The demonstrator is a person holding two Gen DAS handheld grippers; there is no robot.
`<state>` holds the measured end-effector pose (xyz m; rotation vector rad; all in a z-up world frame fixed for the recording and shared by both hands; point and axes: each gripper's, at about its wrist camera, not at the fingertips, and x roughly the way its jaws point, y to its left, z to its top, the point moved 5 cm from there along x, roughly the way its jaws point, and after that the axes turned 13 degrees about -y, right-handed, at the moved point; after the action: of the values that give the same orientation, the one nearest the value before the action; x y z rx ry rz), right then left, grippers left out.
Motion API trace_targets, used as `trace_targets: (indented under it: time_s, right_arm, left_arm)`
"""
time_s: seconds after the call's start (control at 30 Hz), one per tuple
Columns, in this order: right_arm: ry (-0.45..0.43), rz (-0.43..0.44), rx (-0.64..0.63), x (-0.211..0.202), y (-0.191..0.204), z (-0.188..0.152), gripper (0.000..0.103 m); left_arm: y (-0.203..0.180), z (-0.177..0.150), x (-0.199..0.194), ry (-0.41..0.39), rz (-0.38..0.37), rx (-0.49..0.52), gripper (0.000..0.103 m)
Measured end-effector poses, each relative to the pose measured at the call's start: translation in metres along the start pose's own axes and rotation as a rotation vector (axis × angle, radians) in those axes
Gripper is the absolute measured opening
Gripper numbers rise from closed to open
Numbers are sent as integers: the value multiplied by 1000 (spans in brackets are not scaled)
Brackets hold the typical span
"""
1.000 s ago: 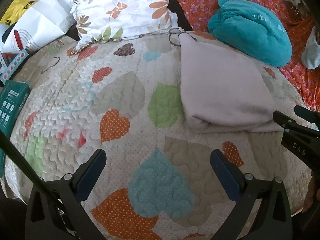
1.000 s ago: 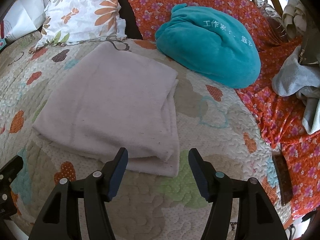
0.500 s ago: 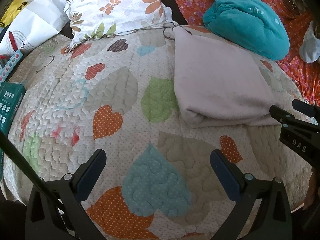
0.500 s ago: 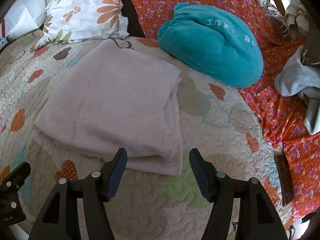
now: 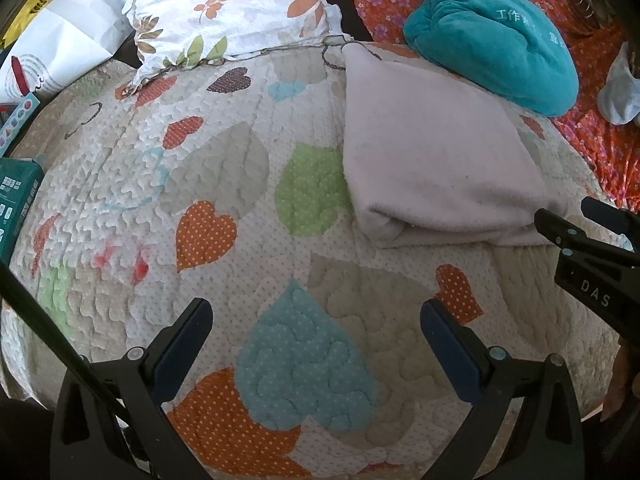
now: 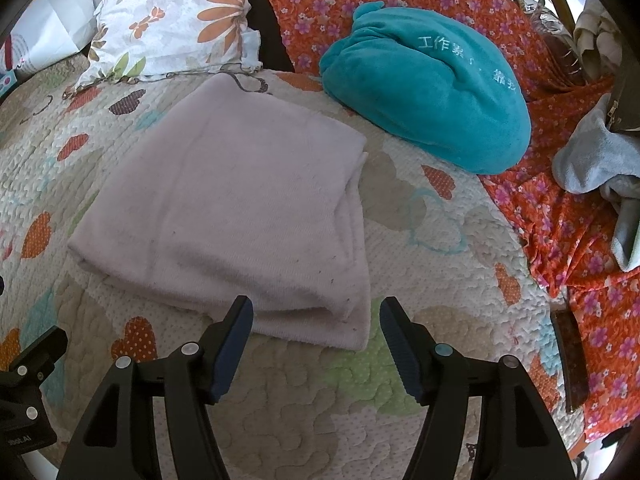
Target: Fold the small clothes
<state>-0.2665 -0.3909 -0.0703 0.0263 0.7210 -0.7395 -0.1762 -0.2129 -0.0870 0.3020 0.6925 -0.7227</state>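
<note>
A pale pink garment (image 5: 432, 156) lies folded into a flat rectangle on the heart-patterned quilt (image 5: 224, 184); it also shows in the right wrist view (image 6: 232, 208). My left gripper (image 5: 316, 320) is open and empty, hovering over the quilt to the left of the garment and nearer than it. My right gripper (image 6: 316, 320) is open and empty, just in front of the garment's near right corner; it also shows at the right edge of the left wrist view (image 5: 576, 224).
A teal plush bundle (image 6: 428, 100) lies behind the garment on an orange floral sheet (image 6: 560, 220). A floral pillow (image 5: 224, 12) sits at the back. A grey cloth (image 6: 600, 184) is at the right. A white bag (image 5: 64, 48) and a green box (image 5: 16, 196) are at the left.
Both grippers have drifted slightly over the quilt; the view of the garment shifted a little. The garment lies still and both grippers stay open.
</note>
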Motion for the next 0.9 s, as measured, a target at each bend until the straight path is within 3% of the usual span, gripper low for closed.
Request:
trace_targets:
  time_s: [0.9]
  right_arm:
    - [9, 9, -33, 2, 9, -2, 72]
  left_arm:
    - [2, -7, 8, 28, -13, 0, 103]
